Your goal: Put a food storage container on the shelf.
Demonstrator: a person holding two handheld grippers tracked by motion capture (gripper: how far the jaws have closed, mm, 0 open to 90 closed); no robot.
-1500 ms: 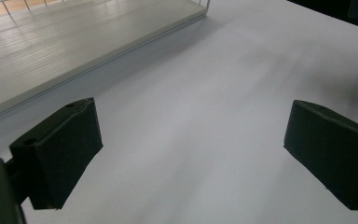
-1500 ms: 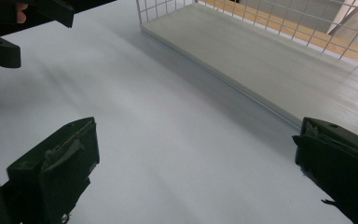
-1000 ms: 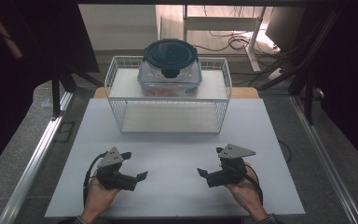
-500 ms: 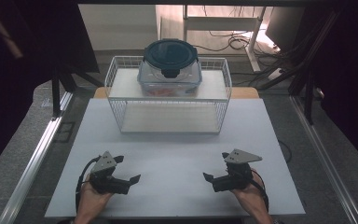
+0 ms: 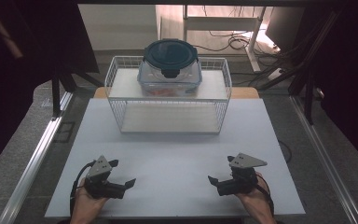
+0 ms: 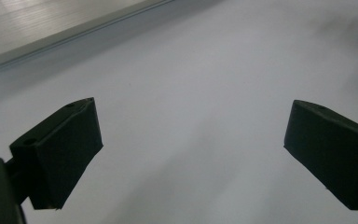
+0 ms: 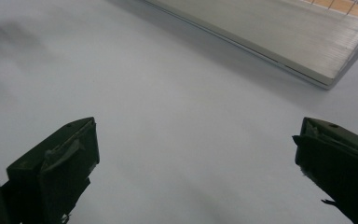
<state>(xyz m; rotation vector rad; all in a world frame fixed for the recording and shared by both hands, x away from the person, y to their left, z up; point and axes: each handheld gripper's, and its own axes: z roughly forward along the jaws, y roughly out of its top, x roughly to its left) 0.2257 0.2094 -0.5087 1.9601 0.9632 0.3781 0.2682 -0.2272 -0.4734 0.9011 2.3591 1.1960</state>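
I have both grippers low over the near edge of the white table (image 5: pixel 177 149), one at each bottom corner of the high view, well apart from each other. My left gripper (image 5: pixel 123 175) sits in the left hand (image 5: pixel 86 203), its grey plate on top and its cable looping round the wrist side; its jaws point toward the table's middle. In the left gripper view the two black jaws stand wide apart with bare white tabletop between them and nothing held. A pale metallic edge (image 6: pixel 51 28) crosses the upper left corner of that view; I cannot tell for certain what it belongs to.

My right gripper (image 5: pixel 219 170) sits in the right hand (image 5: pixel 254 200), mirrored, jaws pointing inward toward the left. In the right gripper view its jaws are likewise spread wide, empty, over bare table. The upper right of that view shows the light bottom board of the wire basket (image 7: pixel 307 37) with a few wires at the corner.

The white wire basket (image 5: pixel 116 93) stands at the far half of the table, centred, well apart from both grippers. A clear container (image 5: pixel 170 79) with a dark round lid (image 5: pixel 170 53) rests on the basket's upper level, near the middle. Something orange-red shows through its wall; I cannot make out what.
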